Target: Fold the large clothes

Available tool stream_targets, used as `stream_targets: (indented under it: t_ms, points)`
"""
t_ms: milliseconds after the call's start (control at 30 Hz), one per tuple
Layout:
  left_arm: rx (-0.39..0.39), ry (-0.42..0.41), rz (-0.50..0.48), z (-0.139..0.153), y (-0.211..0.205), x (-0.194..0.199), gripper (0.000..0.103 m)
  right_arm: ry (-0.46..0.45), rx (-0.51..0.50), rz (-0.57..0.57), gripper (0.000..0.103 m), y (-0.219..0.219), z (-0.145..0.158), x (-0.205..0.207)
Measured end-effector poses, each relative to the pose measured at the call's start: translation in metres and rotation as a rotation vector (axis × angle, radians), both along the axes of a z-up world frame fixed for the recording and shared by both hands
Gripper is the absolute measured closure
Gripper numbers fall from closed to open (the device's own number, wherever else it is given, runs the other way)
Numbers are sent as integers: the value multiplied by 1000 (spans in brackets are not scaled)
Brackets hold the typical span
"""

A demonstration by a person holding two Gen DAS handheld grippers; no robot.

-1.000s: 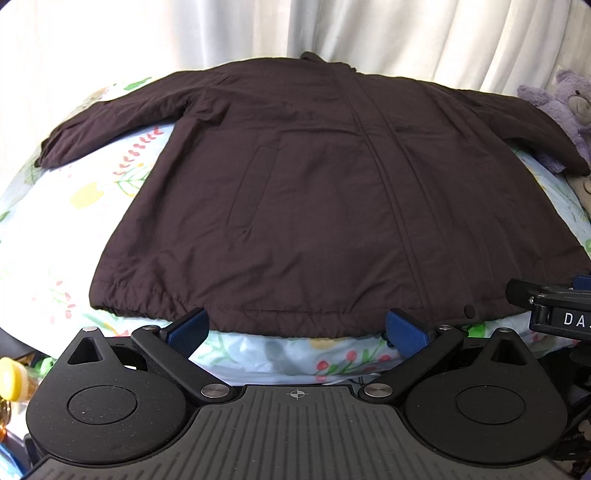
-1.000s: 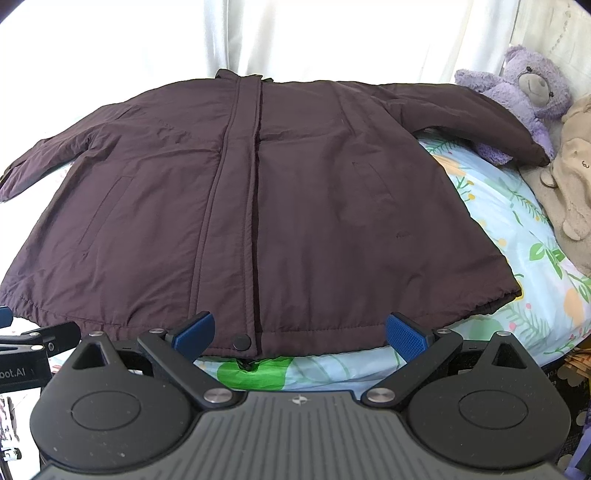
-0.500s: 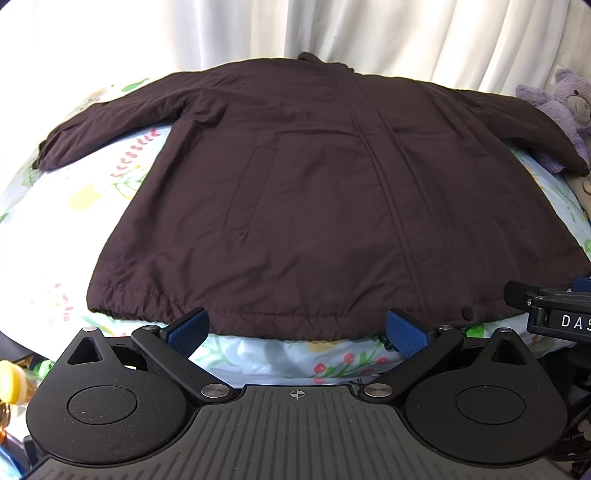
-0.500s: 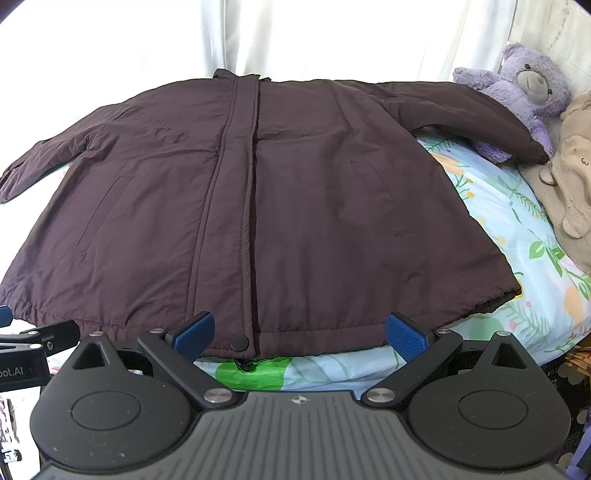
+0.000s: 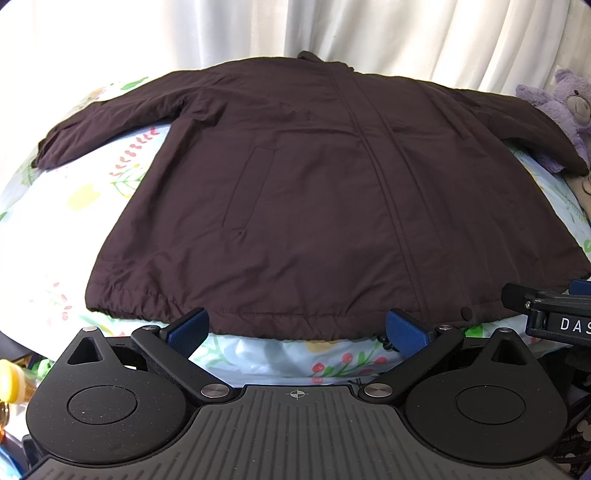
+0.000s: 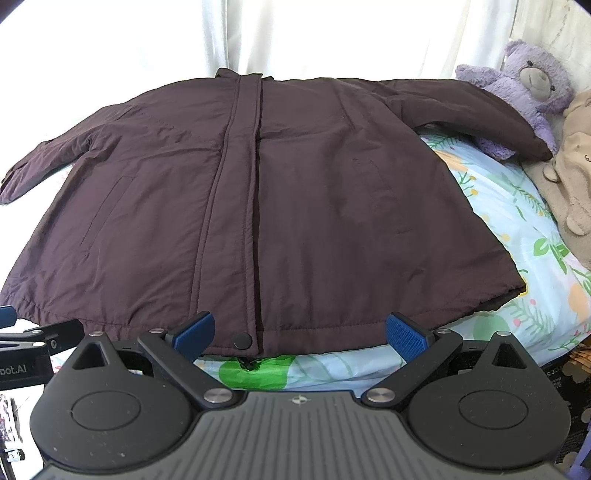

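A large dark brown jacket (image 5: 314,192) lies flat and front up on a floral bedsheet (image 5: 92,192), sleeves spread to both sides, collar at the far end. It also fills the right wrist view (image 6: 295,206). My left gripper (image 5: 295,328) is open and empty, hovering just short of the jacket's hem, left of the front placket. My right gripper (image 6: 301,332) is open and empty at the hem, right of the bottom snap button (image 6: 242,339). Each gripper shows at the edge of the other's view.
A purple teddy bear (image 6: 524,96) sits at the far right, under the right sleeve's end. A beige plush toy (image 6: 576,166) lies beside it. White curtains (image 5: 295,29) hang behind the bed. A yellow-capped bottle (image 5: 9,380) stands at lower left.
Both grippers have moved slightly forward toward the hem. The jacket has not moved and both grippers stay open.
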State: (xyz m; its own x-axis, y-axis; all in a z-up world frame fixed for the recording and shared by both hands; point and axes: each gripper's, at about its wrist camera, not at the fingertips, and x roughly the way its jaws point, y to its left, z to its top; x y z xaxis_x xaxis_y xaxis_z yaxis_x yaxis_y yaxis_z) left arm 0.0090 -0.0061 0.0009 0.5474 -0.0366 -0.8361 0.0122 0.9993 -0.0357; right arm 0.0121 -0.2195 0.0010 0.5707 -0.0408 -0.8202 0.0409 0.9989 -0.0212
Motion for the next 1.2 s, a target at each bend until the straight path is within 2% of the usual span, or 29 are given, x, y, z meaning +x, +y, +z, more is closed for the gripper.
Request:
stream_targets:
  t_ms: [1200]
  points:
    - [-11, 22, 0, -5, 6, 6, 0, 30, 26, -13, 4, -6, -7, 4]
